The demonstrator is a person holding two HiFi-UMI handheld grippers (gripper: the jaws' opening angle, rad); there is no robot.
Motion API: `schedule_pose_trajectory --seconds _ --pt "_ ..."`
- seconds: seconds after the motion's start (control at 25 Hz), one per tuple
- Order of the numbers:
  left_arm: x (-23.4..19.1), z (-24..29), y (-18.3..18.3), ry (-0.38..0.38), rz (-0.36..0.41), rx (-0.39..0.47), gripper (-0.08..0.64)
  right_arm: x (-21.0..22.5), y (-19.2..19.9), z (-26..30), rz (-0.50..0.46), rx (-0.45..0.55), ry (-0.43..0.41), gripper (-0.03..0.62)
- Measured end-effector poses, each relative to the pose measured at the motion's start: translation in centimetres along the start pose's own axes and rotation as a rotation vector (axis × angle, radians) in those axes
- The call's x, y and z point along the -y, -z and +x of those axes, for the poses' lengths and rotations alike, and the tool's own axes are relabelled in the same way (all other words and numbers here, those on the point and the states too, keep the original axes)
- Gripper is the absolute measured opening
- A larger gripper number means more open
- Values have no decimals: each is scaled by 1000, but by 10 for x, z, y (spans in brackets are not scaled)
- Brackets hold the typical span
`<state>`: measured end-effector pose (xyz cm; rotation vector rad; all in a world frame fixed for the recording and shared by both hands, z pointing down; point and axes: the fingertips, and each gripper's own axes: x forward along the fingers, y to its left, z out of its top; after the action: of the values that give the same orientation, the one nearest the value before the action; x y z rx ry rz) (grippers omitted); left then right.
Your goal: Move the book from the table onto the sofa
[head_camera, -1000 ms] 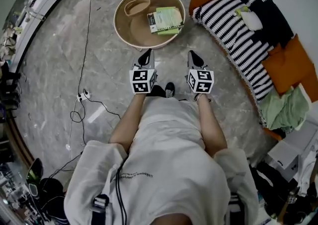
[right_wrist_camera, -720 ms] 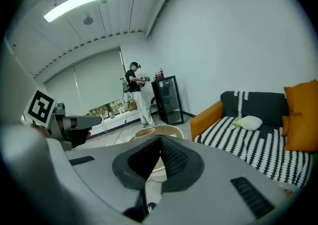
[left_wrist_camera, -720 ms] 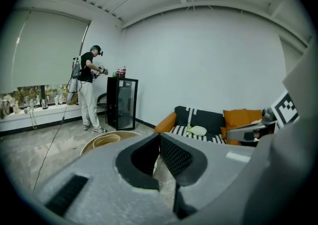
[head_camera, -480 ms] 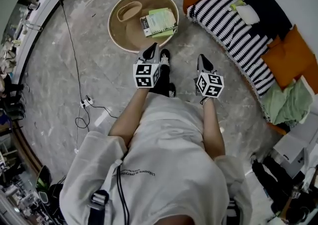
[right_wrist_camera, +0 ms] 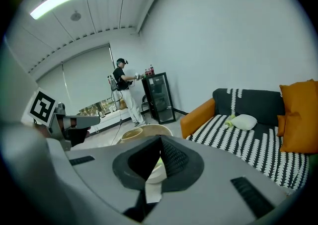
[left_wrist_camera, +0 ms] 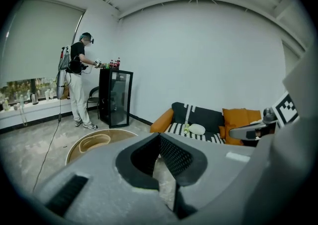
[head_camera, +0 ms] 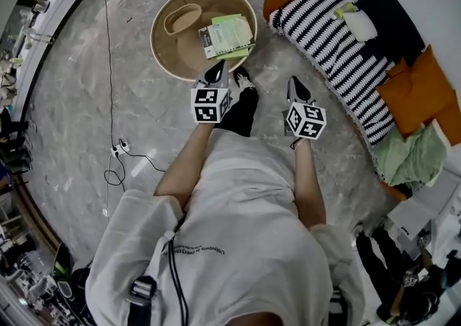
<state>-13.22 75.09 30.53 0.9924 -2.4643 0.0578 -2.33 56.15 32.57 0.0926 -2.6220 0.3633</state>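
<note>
Left tongs [head_camera: 215,71] and right tongs [head_camera: 295,88] are both pressed together, empty, mid-frame. The book [head_camera: 229,35] lies on the round counter [head_camera: 164,55] at upper centre, with the sofa [head_camera: 324,26] at upper right.

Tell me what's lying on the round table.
A green book and an oval bowl lie on the table. Whatever is beneath the book is covered.
</note>
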Motion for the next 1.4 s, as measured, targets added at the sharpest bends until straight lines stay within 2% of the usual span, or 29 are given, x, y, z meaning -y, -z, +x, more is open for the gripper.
schedule_pose_trajectory --seconds 0.24,0.48,0.64,0.76,0.88,1.0,1.24,1.4 --pt "-31 53 -6 13 -70 -42 9 18 -11 62 -48 -86 -16 6" --pt "-96 84 -5 -107 -195 -62 9 4 -22 130 -223 -220 -87 6" --pt "-126 93 28 -176 -300 -117 9 -2 -20 172 -315 -336 -158 6" --pt "-141 101 62 -199 -393 -195 11 -2 -21 200 -306 -388 -175 6" --pt "-151 112 86 -194 -438 -242 9 0 -15 234 -298 -436 -177 6" --pt "-162 126 114 -206 -483 -278 9 -5 3 266 -299 -492 -222 6" --pt "-210 190 171 -206 -448 -375 9 -11 59 355 -186 -556 -360 8" --pt "-235 216 206 -200 -419 -451 11 -3 101 387 -149 -629 -454 8"
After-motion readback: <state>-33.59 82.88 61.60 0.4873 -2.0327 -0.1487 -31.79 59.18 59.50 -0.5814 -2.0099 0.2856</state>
